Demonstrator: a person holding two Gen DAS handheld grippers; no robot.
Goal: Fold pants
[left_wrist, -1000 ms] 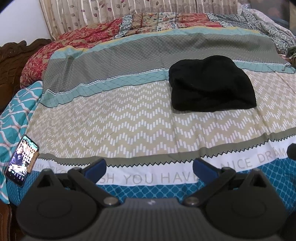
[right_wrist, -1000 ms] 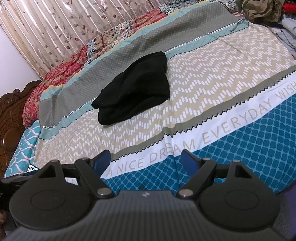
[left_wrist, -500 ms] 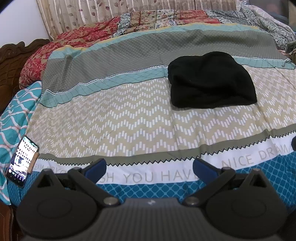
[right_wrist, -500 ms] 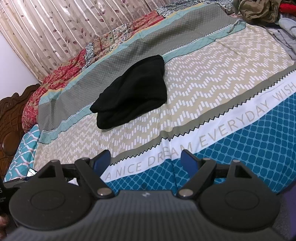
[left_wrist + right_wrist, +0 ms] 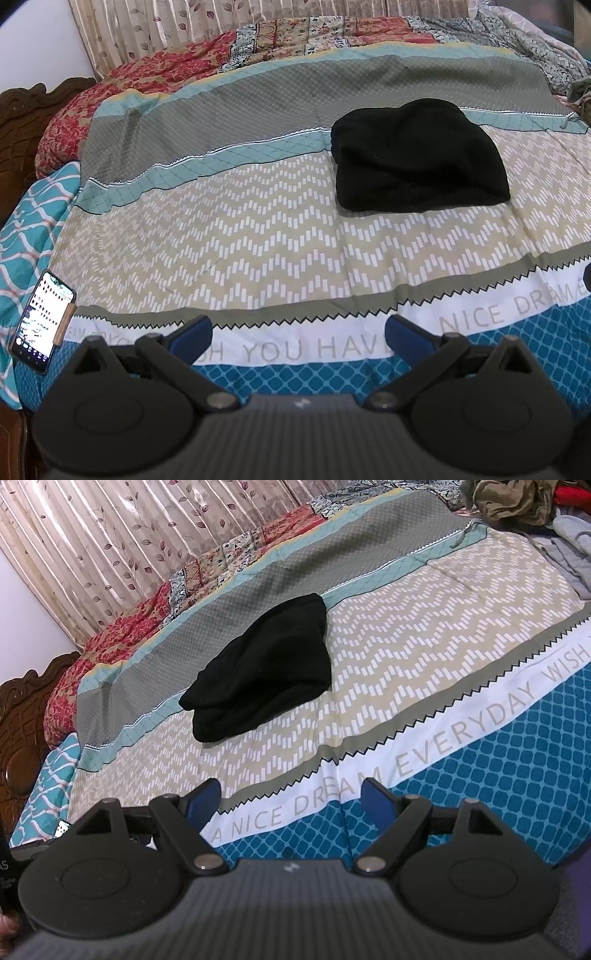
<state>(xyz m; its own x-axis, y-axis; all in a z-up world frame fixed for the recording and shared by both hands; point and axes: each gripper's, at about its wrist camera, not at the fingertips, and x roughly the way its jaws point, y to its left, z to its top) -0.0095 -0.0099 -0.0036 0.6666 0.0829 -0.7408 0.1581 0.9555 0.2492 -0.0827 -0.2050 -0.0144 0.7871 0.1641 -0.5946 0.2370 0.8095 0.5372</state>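
Black pants (image 5: 417,158) lie folded into a compact bundle on the patterned bedspread (image 5: 240,236), across the teal stripe and the beige chevron band. The right wrist view shows the same pants (image 5: 262,675) further left and up the bed. My left gripper (image 5: 297,334) hangs open over the near white lettered band, well short of the pants, nothing between its blue pads. My right gripper (image 5: 290,799) is open too, above the lettered band and blue lattice edge, also far from the pants and empty.
A lit phone (image 5: 40,321) lies at the bed's near left edge. A carved wooden headboard (image 5: 22,738) stands at left, curtains (image 5: 129,542) behind. A red patterned quilt (image 5: 147,81) lies along the far side. Loose clothes (image 5: 517,502) are heaped at far right.
Both grippers have drawn back and lifted slightly, so the pants sit a little further off in both views. The pants have not moved. Both grippers stay open.
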